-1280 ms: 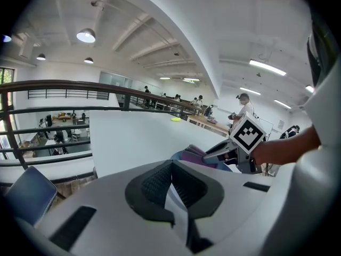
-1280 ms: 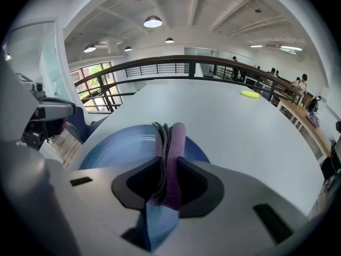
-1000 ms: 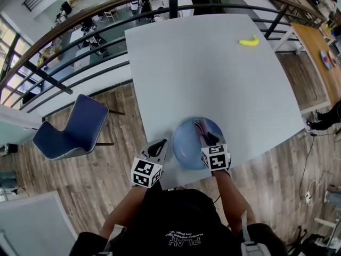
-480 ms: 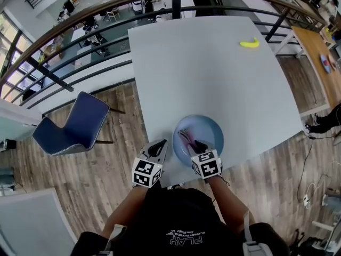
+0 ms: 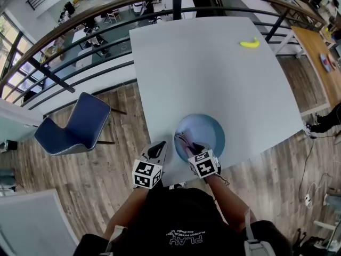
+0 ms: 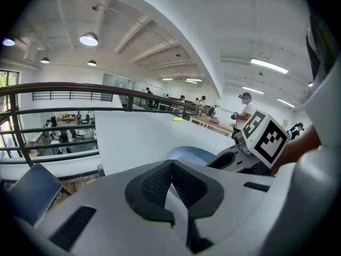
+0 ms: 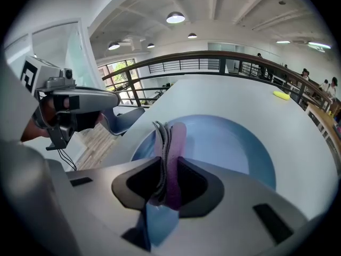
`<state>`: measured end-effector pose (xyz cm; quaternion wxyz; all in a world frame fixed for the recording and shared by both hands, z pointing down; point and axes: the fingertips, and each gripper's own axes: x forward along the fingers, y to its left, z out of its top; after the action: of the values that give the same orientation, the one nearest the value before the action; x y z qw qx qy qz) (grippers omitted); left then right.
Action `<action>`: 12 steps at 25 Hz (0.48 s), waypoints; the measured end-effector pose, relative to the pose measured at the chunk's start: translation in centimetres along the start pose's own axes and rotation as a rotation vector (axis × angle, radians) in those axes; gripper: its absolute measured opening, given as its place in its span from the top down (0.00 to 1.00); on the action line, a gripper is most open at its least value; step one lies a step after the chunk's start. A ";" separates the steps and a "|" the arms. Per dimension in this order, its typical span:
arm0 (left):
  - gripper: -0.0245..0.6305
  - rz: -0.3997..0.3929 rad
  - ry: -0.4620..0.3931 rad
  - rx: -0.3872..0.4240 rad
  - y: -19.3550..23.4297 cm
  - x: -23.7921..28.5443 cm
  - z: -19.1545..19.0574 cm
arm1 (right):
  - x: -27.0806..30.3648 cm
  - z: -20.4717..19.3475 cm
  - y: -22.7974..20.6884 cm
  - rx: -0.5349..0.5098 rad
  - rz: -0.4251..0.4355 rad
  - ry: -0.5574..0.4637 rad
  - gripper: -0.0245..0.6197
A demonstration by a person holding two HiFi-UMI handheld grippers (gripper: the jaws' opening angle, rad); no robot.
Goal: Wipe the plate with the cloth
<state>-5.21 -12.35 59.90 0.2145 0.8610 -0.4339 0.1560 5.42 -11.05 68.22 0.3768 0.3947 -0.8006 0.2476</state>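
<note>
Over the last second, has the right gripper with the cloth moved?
Yes. The right gripper has slid the cloth leftward across the plate, from the right part to near the left rim.

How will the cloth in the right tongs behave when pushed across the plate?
Probably floppy: the cloth stands folded in thin layers, pinched by the right tongs. Likely light and compressible. The smooth blue plate may slide under it.
</note>
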 end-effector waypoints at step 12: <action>0.94 0.004 -0.014 0.004 0.1 0.4 0.2 | -0.8 -0.2 -4.4 0.016 -0.090 0.018 0.80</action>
<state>-5.03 -12.77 59.89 0.2096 0.8617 -0.4367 0.1510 9.41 -13.01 68.09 0.3919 0.4311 -0.7764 0.2403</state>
